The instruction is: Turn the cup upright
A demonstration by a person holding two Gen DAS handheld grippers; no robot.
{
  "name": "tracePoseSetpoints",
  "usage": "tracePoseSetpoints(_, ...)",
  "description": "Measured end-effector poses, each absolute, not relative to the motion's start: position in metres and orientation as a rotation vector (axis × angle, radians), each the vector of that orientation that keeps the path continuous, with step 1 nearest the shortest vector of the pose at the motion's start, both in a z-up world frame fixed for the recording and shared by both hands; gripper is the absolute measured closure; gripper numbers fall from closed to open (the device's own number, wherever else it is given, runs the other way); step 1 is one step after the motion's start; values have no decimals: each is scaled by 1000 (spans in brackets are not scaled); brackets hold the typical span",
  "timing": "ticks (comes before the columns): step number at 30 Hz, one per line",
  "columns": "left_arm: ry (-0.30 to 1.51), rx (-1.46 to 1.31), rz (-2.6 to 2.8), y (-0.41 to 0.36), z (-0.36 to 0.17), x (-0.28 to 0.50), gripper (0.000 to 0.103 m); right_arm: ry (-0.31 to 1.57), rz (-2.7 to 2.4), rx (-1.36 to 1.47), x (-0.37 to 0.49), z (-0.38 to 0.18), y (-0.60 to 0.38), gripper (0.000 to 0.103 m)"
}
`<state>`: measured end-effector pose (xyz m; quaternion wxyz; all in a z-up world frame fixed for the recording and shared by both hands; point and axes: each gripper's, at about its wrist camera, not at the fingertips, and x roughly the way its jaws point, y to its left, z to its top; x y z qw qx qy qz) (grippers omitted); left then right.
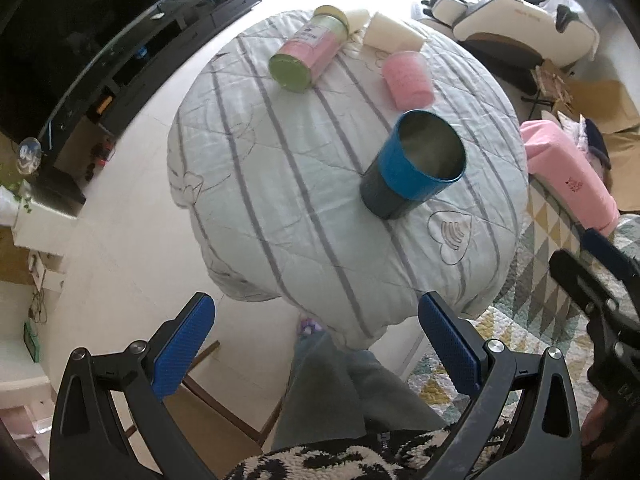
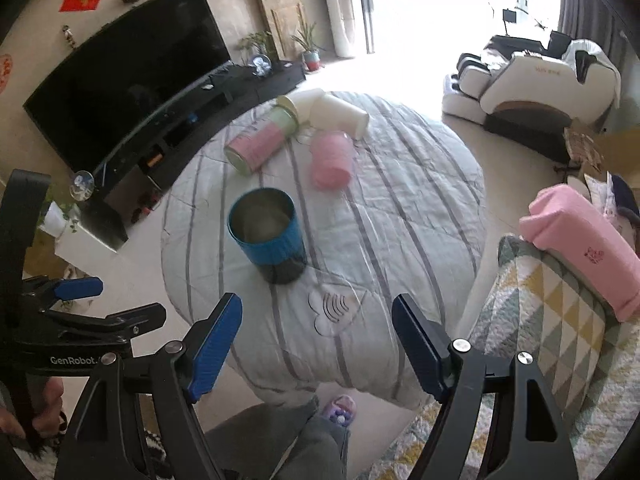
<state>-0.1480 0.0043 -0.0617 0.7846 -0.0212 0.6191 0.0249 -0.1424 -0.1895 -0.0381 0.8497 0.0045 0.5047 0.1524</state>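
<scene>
Blue metal cup with a dark lower band (image 1: 412, 164) stands upright, mouth up, on the round table covered with a pale quilted cloth with grey stripes (image 1: 280, 200). Bare metal interior visible in both wrist views. Cup sits on the near half of the table, toward the side where the sofa is; in the right wrist view it is at (image 2: 266, 234), just beyond a stitched heart motif in the cloth (image 2: 334, 310).

Left gripper (image 1: 316, 348): jaws released, blue-padded fingers spread wide, nothing between them. Held back from the table's near edge, well apart from the cup.

Right gripper (image 2: 318, 344): jaws released as well, fingers wide apart, empty, hovering over the near rim of the table. Not touching the cup.

Other items at the far side of the table, all on their sides:
- pink-and-green cylindrical canister with a pale green lid (image 1: 308, 50)
- pink ribbed plastic cup (image 1: 408, 74), between the canister and the blue cup
- white plastic cup (image 1: 392, 34), touching or just beside the canister's top end; cannot tell which

Black television (image 2: 128, 76) on a dark low cabinet left of the table. White massage chair (image 2: 532, 80) far right. Pink folded cloth (image 2: 584, 244) lies on the patterned sofa arm
</scene>
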Motion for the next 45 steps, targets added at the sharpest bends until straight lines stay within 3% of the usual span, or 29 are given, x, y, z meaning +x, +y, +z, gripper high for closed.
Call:
tracePoseSetpoints(16,1309,6,-4,-11,-56,-153,0,1088,297,54,-152,-44,-193,24)
tracePoseSetpoints(34,1187,149,-63,-34,-47,-190,0,937,246,138,-199,-34,-203,24)
tracePoseSetpoints(45,1159,72,-41,-36,-49,-204,0,898,236,95,-213,-37,-212,24)
